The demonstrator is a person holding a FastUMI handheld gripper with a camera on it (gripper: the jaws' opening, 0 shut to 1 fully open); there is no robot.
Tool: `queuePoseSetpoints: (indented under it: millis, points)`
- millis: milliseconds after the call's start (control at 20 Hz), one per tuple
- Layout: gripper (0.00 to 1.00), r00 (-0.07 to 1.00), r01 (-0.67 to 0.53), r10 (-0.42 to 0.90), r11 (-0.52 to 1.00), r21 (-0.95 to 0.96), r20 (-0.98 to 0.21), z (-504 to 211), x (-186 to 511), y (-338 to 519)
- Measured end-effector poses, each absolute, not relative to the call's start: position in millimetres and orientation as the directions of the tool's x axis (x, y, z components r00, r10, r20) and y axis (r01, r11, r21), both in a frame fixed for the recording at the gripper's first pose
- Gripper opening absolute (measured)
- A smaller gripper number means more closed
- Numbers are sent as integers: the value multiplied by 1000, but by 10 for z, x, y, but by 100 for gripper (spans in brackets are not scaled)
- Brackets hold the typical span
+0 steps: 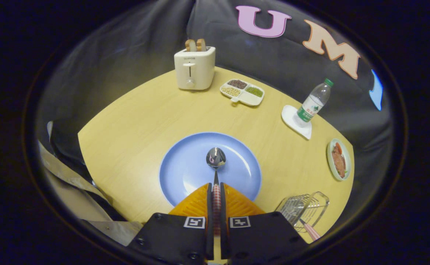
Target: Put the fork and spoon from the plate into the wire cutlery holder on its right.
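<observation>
gripper (216,191) clamped on spoon (216,162) handle, bowl just ahead above blue plate (178,173), wire cutlery holder (305,209) right of the fingers near table (134,132) edge, checked handle already inside, bare wood between plate and toaster (194,68), bean tray (242,92), bottle (313,105)

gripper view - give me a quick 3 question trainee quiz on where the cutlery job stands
1. True or false: the gripper is shut on the spoon.
2. What already sits in the wire cutlery holder? A) a checked-handled utensil B) the water bottle C) toast
3. The spoon's bowl hangs over the blue ____.

Key: 1 true, both fingers clamp its checked handle. 2 A, probably the fork, though its head is hard to make out. 3 plate.
</observation>
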State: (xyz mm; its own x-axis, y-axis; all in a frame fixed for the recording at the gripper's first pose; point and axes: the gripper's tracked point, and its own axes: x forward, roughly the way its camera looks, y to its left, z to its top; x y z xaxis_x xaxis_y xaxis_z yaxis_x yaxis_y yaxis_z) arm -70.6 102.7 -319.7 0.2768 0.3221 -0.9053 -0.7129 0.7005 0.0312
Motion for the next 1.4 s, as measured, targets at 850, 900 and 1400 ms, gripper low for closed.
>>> queuePoseSetpoints:
  millis: [850,900,1400]
  points:
    - [10,304,-605,180,795,-44,-936,-2504,-215,-444]
    - [10,305,-605,169,794,-53,-937,-2477,-187,-530]
    - [10,204,-636,104,770,-52,-973,-2508,-240,-1064]
